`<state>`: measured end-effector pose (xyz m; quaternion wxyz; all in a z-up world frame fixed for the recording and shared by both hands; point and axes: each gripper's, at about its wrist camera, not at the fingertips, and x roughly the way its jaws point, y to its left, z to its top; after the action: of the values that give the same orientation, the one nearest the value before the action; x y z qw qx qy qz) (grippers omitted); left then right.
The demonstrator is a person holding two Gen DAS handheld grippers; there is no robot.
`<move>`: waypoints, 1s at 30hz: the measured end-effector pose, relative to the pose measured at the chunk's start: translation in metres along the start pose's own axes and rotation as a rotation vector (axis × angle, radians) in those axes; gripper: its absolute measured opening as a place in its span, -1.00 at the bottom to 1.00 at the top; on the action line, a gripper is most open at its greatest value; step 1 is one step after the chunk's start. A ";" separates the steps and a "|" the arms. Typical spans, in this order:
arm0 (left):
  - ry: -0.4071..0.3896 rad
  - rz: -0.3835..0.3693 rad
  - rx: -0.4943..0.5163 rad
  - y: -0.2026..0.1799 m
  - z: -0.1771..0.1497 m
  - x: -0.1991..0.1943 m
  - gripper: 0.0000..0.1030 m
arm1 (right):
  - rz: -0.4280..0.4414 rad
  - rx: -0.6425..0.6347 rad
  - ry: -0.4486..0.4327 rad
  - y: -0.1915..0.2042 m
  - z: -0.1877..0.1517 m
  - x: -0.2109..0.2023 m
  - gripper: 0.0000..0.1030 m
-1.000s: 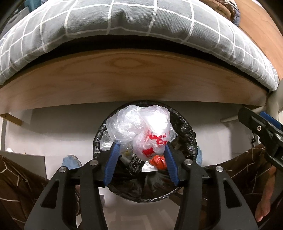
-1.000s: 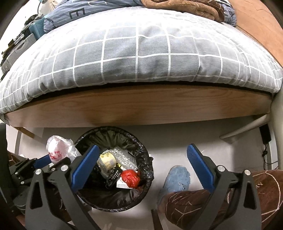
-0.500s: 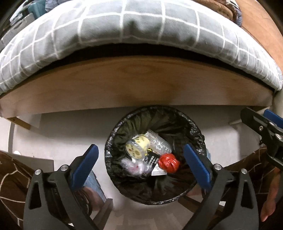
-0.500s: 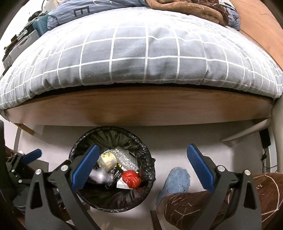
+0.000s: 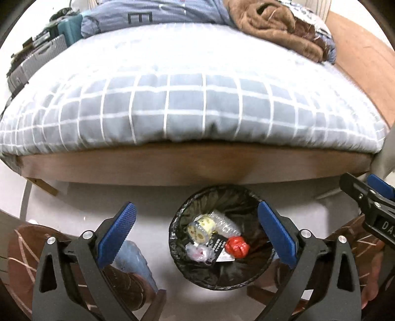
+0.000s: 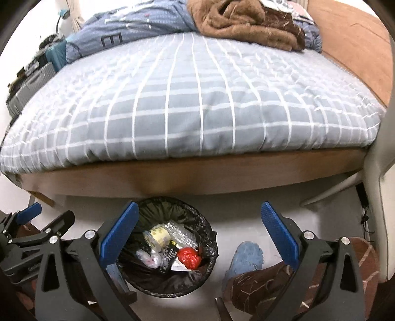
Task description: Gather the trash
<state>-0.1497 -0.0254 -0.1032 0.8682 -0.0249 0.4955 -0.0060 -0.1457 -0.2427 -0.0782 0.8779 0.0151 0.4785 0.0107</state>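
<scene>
A round bin with a black liner [image 5: 187,210] stands on the floor by the bed; it also shows in the right wrist view [image 6: 207,227]. Inside lie a crumpled clear and white plastic bag [image 5: 199,251], a tape roll [image 5: 201,228], a red wad [image 5: 236,247] and a black card. My left gripper [image 5: 195,234] is open and empty above the bin's left side. My right gripper [image 6: 197,237] is open and empty, above the bin's right rim; its side shows in the left wrist view [image 5: 370,197].
A bed with a grey checked duvet [image 6: 192,103] and a wooden frame [image 5: 187,163] fills the far side. A brown blanket [image 6: 242,22] lies on it. The person's knees in brown trousers and blue slippers [image 6: 246,256] flank the bin.
My left gripper opened and let the plastic bag fall into the bin. Both grippers have since risen and tilted up, so more of the bed shows.
</scene>
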 end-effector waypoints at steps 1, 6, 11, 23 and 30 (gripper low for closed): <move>-0.005 -0.006 0.004 -0.001 0.003 -0.008 0.89 | -0.001 -0.005 -0.012 0.001 0.002 -0.007 0.85; -0.046 -0.035 -0.010 0.000 0.013 -0.047 0.89 | 0.007 -0.005 -0.070 0.004 0.013 -0.051 0.85; -0.108 -0.055 -0.007 -0.001 0.017 -0.092 0.89 | 0.005 -0.020 -0.120 0.009 0.020 -0.092 0.85; -0.191 -0.088 0.018 0.003 0.005 -0.167 0.89 | 0.005 -0.047 -0.201 0.021 0.013 -0.169 0.85; -0.190 -0.078 0.024 0.007 0.004 -0.168 0.89 | 0.001 -0.050 -0.211 0.025 0.010 -0.174 0.85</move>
<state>-0.2315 -0.0129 0.0433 0.9107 -0.0344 0.4094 -0.0434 -0.2318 -0.2232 0.0745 0.9234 -0.0057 0.3832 0.0216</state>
